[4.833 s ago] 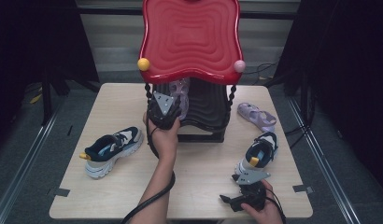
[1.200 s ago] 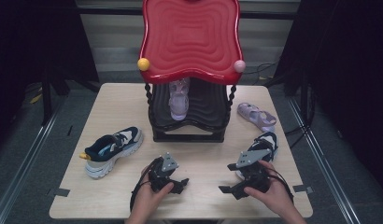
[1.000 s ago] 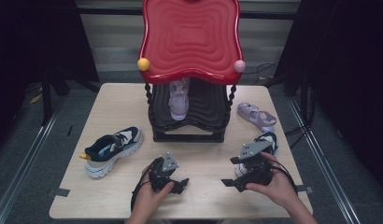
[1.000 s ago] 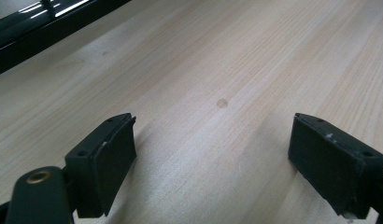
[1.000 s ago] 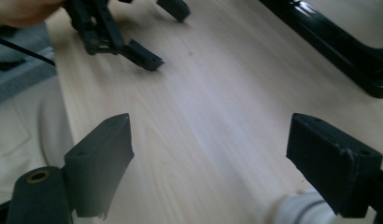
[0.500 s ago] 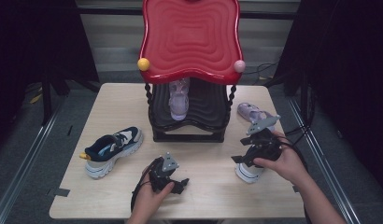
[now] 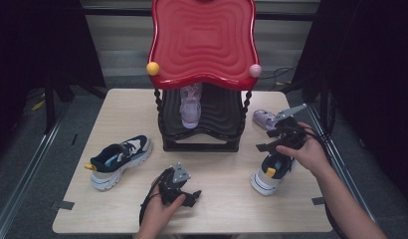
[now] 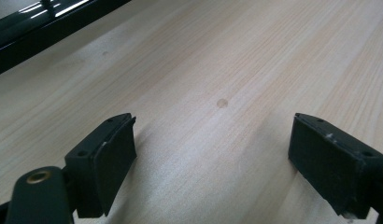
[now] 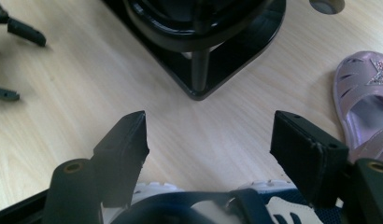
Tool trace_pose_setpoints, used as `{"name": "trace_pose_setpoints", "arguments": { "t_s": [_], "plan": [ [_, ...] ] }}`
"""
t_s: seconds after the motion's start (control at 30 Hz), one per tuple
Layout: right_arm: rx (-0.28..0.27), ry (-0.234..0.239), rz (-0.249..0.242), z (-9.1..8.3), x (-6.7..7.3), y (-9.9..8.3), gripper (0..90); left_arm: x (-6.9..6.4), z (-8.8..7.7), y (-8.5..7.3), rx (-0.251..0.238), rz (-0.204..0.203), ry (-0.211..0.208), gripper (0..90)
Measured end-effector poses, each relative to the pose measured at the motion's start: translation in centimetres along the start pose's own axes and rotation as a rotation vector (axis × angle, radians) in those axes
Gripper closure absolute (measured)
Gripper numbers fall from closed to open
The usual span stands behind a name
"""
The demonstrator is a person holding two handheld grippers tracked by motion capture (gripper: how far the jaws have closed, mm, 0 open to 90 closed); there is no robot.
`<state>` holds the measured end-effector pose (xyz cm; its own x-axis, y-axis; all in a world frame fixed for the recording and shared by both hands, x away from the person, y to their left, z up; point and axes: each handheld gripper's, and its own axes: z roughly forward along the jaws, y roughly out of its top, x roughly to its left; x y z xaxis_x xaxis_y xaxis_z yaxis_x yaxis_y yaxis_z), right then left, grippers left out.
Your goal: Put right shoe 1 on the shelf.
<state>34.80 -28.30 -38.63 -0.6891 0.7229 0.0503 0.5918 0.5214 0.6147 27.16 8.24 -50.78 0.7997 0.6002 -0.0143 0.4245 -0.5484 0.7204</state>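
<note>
At the near edge of the bench (image 7: 227, 206), the left gripper (image 7: 178, 185) rests low over bare wood, its fingers (image 8: 103, 161) spread wide with nothing between them. To the right, a navy and white sneaker (image 7: 270, 172) sits on the bench with the right gripper (image 7: 277, 135) just above it, fingers (image 9: 124, 154) also wide and empty, the shoe's collar directly beneath them in the right gripper view. Its mate, the second sneaker (image 7: 120, 160), lies well apart on the left side. Just beyond the right gripper lies a lilac sandal (image 7: 264, 119), beside the black base of the red-topped shoe rack (image 7: 202, 134); a matching sandal (image 7: 190, 107) stands on the rack's shelf. If the right gripper reaches for the lilac sandal, its cable or the hand could drag across the sneaker and tip it. Closing on the sandal's thin straps alone may let it slip or swing, striking the rack's post.
</note>
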Motion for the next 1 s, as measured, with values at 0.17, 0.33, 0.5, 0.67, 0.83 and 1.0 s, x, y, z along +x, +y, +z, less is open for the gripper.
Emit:
{"name": "trace_pose_setpoints", "arguments": {
  "t_s": [0.17,0.33,0.5,0.67,0.83,1.0],
  "plan": [
    [0.015,-0.047,0.015,1.0,-1.5,0.1,29.3,0.0,0.0,0.0,0.0,0.001,0.0,14.4],
    [0.026,-0.086,0.049,1.9,-3.0,0.4,32.8,0.0,0.0,0.0,0.0,0.0,0.0,14.4],
    [0.066,-0.104,0.076,2.5,-4.7,0.6,34.4,0.0,0.0,0.0,0.0,0.0,0.0,14.4],
    [0.088,-0.118,0.087,3.0,-5.9,0.8,36.6,0.0,0.0,0.0,-0.001,-0.001,-0.001,14.4],
    [0.111,-0.129,0.086,3.5,-6.7,0.7,38.0,-0.1,0.1,0.0,-0.009,-0.012,0.001,14.4],
    [0.145,-0.149,0.1,3.9,-7.4,0.6,38.8,-0.1,0.1,0.0,-0.009,-0.012,0.001,14.4]
  ]
}}
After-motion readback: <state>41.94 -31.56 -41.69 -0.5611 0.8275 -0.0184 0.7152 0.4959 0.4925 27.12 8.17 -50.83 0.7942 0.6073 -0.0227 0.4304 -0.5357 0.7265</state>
